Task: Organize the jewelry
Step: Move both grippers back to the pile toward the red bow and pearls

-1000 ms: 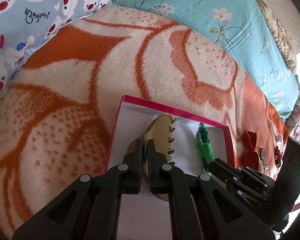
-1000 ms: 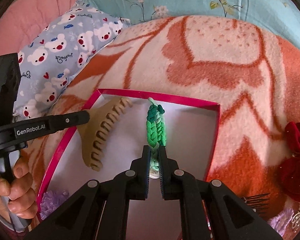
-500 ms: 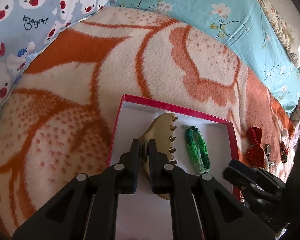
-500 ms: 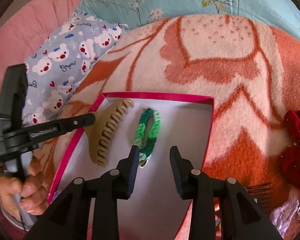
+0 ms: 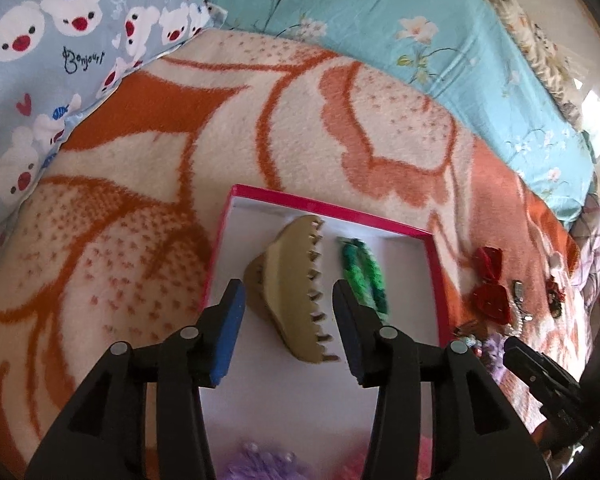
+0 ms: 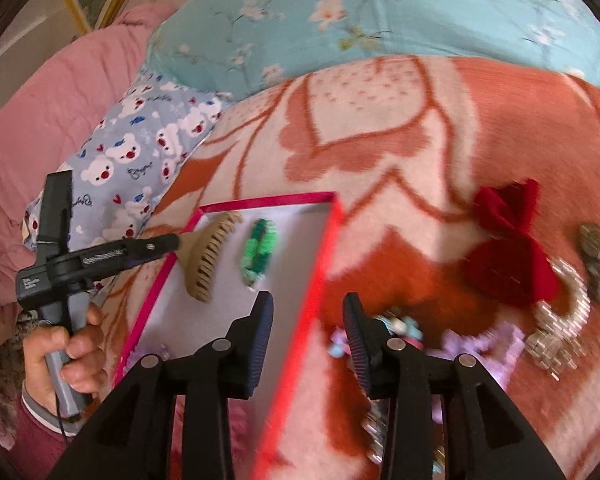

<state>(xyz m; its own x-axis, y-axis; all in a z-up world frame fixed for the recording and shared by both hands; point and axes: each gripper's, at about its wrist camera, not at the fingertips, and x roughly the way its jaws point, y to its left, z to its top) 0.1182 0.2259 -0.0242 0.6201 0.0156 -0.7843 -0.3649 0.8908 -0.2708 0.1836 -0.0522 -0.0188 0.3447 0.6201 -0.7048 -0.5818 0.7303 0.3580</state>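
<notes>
Box [image 5: 328,205]: pink rim, white inside. Claw clip [image 5: 292,280]: tan. Braided band [image 5: 364,276]: green (two shades). Bow [image 6: 508,244]: dark red. Blanket [image 5: 140,208]: cream with orange leaf pattern.

The left hand-held gripper [image 5: 288,320] points steeply downward, its two black fingers spread with the blue pads [image 5: 226,334] facing each other; the jaws are opening and nothing is pressed between them. In the right wrist view the same tool reaches in from the left, gripped around its handle by the person's left hand [image 6: 66,354], fingers curled, with a dark red sleeve with a grey cuff [image 6: 40,428] at the wrist. The right hand-held gripper [image 6: 308,332] also tilts downward, its ribbed pads [image 6: 260,340] apart; its jaws are opening too, and they clamp nothing. The hand carrying it is out of view.
</notes>
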